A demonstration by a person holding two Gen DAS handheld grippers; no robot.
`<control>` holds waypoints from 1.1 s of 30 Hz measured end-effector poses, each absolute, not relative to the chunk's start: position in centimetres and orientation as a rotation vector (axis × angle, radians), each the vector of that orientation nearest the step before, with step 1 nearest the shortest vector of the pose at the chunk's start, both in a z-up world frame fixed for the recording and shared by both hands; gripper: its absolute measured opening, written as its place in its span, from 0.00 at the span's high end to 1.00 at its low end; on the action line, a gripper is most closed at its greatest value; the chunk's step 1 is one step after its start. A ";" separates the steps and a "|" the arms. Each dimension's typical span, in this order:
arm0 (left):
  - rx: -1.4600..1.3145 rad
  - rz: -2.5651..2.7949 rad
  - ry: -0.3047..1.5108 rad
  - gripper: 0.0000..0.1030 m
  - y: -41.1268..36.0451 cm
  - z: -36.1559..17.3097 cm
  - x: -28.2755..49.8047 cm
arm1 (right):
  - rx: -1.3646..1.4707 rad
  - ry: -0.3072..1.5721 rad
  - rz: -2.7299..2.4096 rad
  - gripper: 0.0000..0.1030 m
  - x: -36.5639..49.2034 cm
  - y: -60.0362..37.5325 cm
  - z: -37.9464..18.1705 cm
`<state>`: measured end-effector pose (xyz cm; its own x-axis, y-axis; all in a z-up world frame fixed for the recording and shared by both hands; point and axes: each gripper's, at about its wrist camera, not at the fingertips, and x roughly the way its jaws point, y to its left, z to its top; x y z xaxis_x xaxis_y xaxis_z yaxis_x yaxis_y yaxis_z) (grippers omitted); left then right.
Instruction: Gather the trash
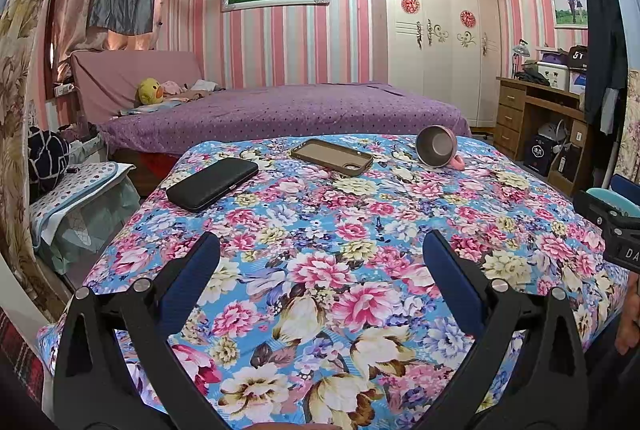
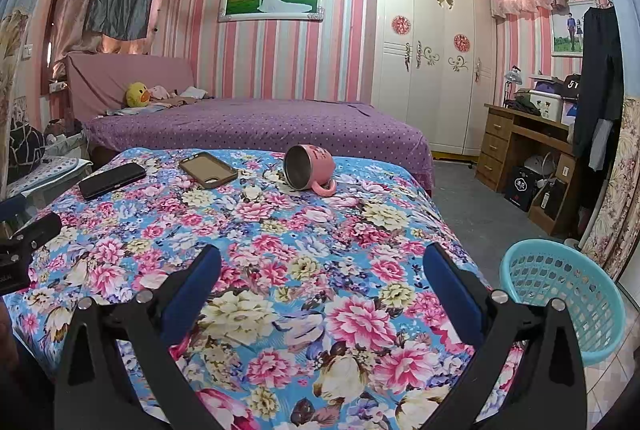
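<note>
A floral cloth (image 1: 320, 230) covers the table in front of me. On its far side lie a black case (image 1: 212, 184), a brown phone case (image 1: 332, 156) and a pink mug (image 1: 437, 146) tipped on its side. They also show in the right wrist view: black case (image 2: 112, 180), phone case (image 2: 208, 170), mug (image 2: 310, 167). My left gripper (image 1: 320, 250) is open and empty above the near cloth. My right gripper (image 2: 322, 262) is open and empty likewise. A turquoise plastic basket (image 2: 560, 294) stands on the floor right of the table.
A purple bed (image 1: 280, 110) stands behind the table. A white wardrobe (image 2: 432, 70) and a wooden desk (image 2: 528, 150) line the right side. A covered side table (image 1: 80, 198) is at the left. The other gripper's body shows at each view's edge (image 1: 616, 230).
</note>
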<state>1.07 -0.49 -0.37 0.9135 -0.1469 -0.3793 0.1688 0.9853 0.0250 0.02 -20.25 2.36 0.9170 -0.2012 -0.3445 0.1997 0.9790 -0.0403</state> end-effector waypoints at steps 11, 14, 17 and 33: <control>0.058 -0.163 0.386 0.05 -0.5 -0.4 1.1 | -0.002 0.355 -0.207 0.04 0.0 -20.2 2.4; 0.058 -0.163 0.386 0.05 -0.5 -0.4 1.1 | -0.002 0.356 -0.206 0.04 0.1 -20.3 2.3; 0.057 -0.163 0.388 0.05 -0.5 -0.4 1.1 | -0.003 0.356 -0.206 0.04 0.1 -20.2 2.3; 0.055 -0.162 0.391 0.05 -0.6 -0.6 1.1 | -0.004 0.357 -0.204 0.04 0.0 -20.2 2.3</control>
